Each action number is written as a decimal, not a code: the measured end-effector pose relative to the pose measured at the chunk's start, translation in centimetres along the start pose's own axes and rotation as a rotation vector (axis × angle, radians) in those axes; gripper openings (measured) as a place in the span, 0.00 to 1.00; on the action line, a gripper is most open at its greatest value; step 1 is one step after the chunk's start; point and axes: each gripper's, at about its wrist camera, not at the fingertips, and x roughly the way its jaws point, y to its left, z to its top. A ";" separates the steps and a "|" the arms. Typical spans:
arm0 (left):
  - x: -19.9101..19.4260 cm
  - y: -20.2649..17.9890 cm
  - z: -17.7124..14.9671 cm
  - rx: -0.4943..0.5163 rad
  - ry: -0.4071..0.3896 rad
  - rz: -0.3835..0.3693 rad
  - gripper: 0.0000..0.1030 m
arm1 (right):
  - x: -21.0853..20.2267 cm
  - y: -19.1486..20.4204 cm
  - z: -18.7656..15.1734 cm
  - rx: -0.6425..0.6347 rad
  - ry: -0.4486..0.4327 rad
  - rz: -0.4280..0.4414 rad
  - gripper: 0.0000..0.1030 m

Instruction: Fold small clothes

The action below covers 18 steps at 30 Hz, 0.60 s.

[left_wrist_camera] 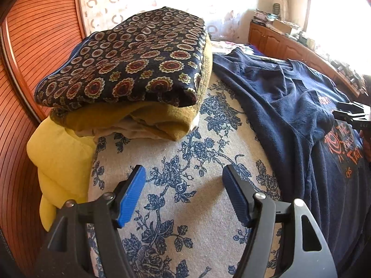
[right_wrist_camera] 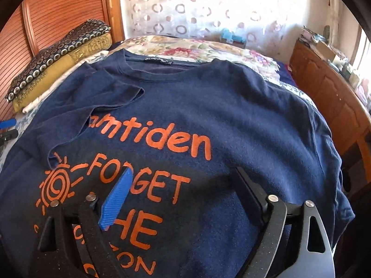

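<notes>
Lying flat on the blue-flowered bedcover (left_wrist_camera: 185,139), the navy cotton T-shirt (right_wrist_camera: 231,120) shows orange print reading "…mtiden", "FORGET", "HE" beside a spiral sun. Above it the right gripper (right_wrist_camera: 183,185) stands spread, pinching nothing. Over bare bedcover the left gripper (left_wrist_camera: 184,181) is spread too, near folded patterned clothes (left_wrist_camera: 125,69).

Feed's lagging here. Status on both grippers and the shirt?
Left gripper open over bare bedspread. Right gripper open above shirt, nothing held. Shirt flat, one sleeve folded in. Folded stack clear, far side.
</notes>
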 end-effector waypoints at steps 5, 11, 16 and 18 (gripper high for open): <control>-3.0 -2.5 0.2 0.011 -0.114 -0.028 0.67 | 0.0 0.0 -0.1 0.008 0.004 -0.010 0.91; -6.0 -7.4 2.0 0.022 -0.293 -0.047 0.67 | 0.1 0.0 -0.1 0.012 0.004 -0.020 0.92; -6.1 -11.4 4.1 0.042 -0.366 -0.106 0.67 | -0.2 0.0 -0.1 0.003 0.003 -0.010 0.92; -6.0 -12.6 4.4 0.055 -0.381 -0.128 0.67 | -1.1 -0.3 -0.5 0.007 -0.016 -0.001 0.92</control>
